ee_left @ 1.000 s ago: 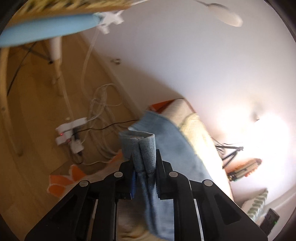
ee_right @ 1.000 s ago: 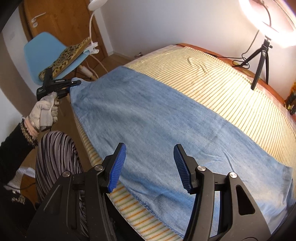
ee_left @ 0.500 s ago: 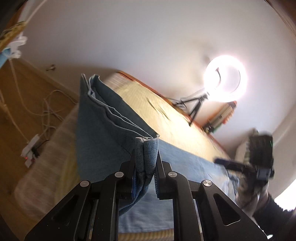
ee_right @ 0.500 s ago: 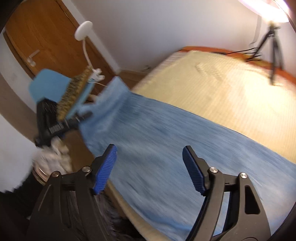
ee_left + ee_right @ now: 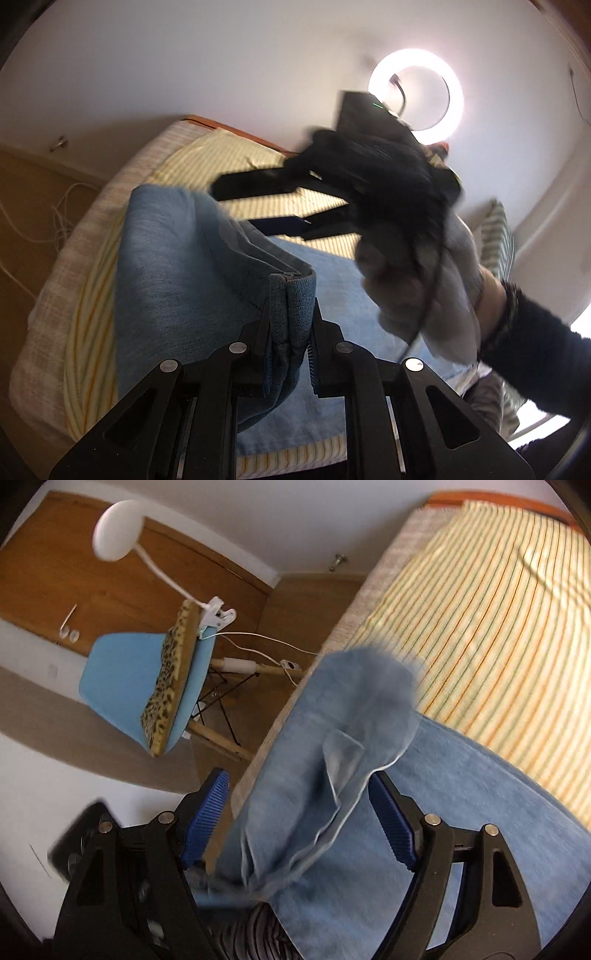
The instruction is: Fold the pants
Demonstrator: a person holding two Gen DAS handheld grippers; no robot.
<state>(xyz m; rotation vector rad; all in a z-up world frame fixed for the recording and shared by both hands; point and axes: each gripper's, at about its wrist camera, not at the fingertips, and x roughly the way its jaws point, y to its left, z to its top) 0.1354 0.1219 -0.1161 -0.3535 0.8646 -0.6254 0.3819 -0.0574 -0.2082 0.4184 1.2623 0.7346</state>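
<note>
Blue denim pants point(image 5: 177, 280) lie on the striped bed point(image 5: 92, 295). My left gripper point(image 5: 290, 354) is shut on a bunched edge of the pants and holds it lifted over the rest of the fabric. My right gripper point(image 5: 299, 823) is open; the raised fold of the pants point(image 5: 332, 760) hangs between its blue pads point(image 5: 389, 823) without being pinched. In the left wrist view the right gripper point(image 5: 280, 206) shows blurred, held by a gloved hand above the pants.
A blue chair point(image 5: 125, 679) with a leopard cushion and a clip lamp point(image 5: 118, 531) stands beside the bed. A ring light point(image 5: 417, 88) glows at the far wall. Cables point(image 5: 55, 218) lie on the wooden floor. A pillow point(image 5: 498, 236) is at the far right.
My left gripper has carried the held edge up and over the pants toward the right hand. My right gripper has swung toward the raised fold, which now sits between its open pads.
</note>
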